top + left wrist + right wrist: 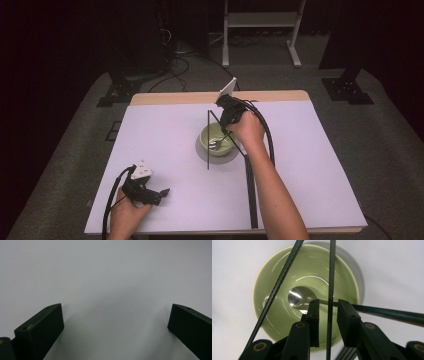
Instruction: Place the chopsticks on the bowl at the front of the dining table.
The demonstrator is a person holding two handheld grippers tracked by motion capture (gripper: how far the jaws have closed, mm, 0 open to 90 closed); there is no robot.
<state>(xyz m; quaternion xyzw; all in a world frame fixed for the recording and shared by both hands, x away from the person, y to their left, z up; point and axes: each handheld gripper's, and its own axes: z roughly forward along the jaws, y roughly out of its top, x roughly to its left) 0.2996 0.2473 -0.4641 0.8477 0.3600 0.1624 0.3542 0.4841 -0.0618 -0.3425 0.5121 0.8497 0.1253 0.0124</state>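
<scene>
surface: a table with a white top and a wood edge at the far side | on it: a green bowl sat near the middle | black strips lay beside it

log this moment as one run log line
right gripper: open over spoon in green bowl | left gripper: open, above table

The spoon handle runs off the right edge, partly behind the fingers. The bowl near rim is hidden, and whether they touch the spoon seems unclear.
</scene>
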